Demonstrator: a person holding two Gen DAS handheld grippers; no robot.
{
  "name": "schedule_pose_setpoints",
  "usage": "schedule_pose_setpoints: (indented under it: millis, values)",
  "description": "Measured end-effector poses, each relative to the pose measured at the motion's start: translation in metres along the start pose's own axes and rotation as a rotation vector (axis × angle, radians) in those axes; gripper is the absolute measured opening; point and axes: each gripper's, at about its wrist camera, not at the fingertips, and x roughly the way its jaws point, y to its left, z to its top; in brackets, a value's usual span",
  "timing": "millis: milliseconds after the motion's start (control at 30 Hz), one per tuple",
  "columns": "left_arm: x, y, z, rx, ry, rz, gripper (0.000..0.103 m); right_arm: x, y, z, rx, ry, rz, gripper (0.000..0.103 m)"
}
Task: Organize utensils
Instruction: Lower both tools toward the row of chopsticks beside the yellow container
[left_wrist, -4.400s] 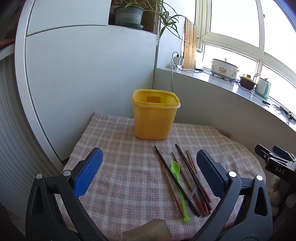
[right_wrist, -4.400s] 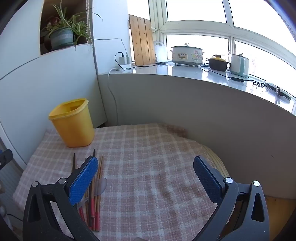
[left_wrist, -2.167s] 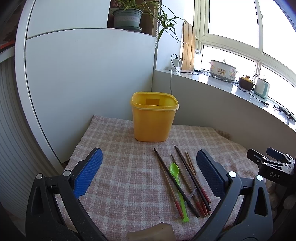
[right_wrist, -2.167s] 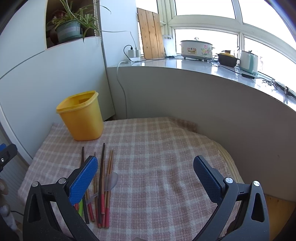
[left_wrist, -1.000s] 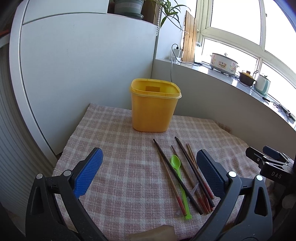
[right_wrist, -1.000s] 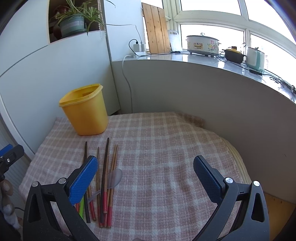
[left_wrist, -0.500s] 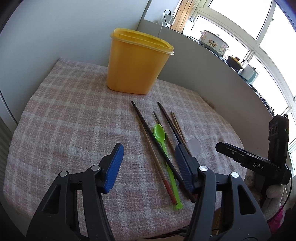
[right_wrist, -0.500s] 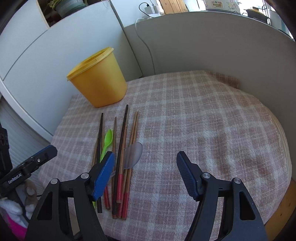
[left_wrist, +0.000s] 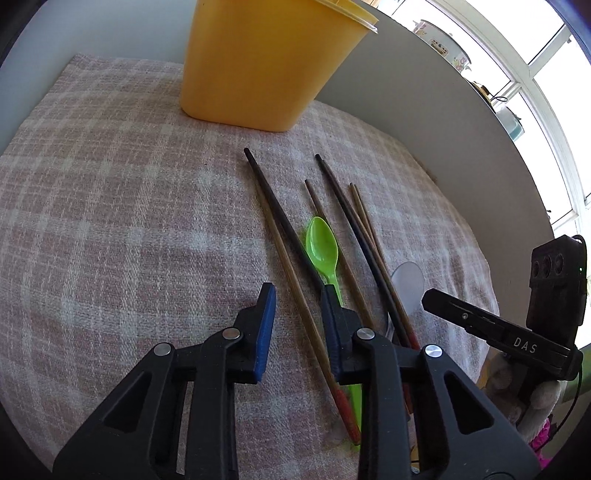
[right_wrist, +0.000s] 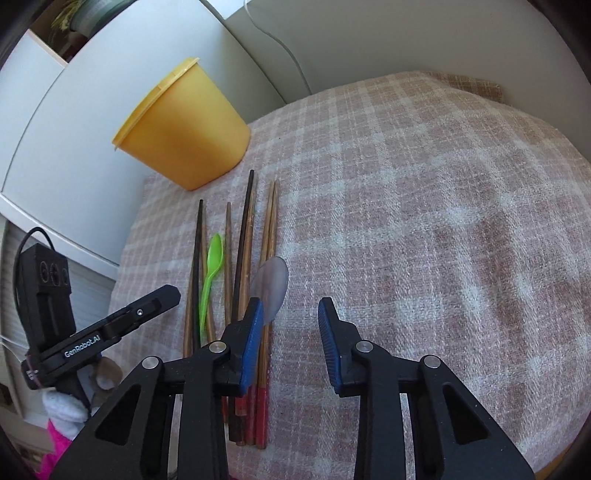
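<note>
**Both jaws narrowing over the row of utensils**

Left wrist view: the left gripper (left_wrist: 297, 301) points down at the plaid cloth (left_wrist: 110, 206) that covers the counter. Its jaws are closing and stand only partly apart; a light wooden chopstick (left_wrist: 295, 291) runs between them, and the pads do not appear to press on it yet. The utensils lie straight ahead with their long axes running away from the jaws toward the yellow container (left_wrist: 266, 62), red-tipped ends nearest the camera. Counted here: one green spoon (left_wrist: 323, 251), one clear spoon (left_wrist: 408, 280) and about six chopsticks, though they overlap near the jaws and the count is unsure. The green spoon's handle passes under the right-hand finger. The right gripper (left_wrist: 436, 301) shows at the right edge, beside the clear spoon.

Right wrist view: the right gripper's jaws are also closing, partly apart, with only bare cloth between them. The whole bundle lies to their left; the clear spoon (right_wrist: 271, 284) and the outer pair of chopsticks (right_wrist: 267, 236) sit just beside the left-hand finger. One yellow container (right_wrist: 184, 133) stands upright beyond the chopstick tips, nothing visibly in it.

The left gripper looks the nearer to a pickup; the right would need to shift left to straddle a utensil.
</note>
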Motion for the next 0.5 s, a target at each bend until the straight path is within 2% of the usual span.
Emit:
schedule_pose_setpoints:
  millis: [133,300,500]
  values:
    - [0.006,0.007,0.004,-0.014,0.014,-0.004,0.018,0.004,0.000,0.002,0.008,0.014,0.014,0.028]
    - [0.009,0.009,0.010,0.001,0.024,0.012,0.010,0.013,0.000,0.005,0.019,0.029,0.022,0.023]
    - [0.010,0.010,0.013,0.018,0.027,0.019,0.009,0.018,0.006,0.006,0.006,0.045,0.039,0.009]
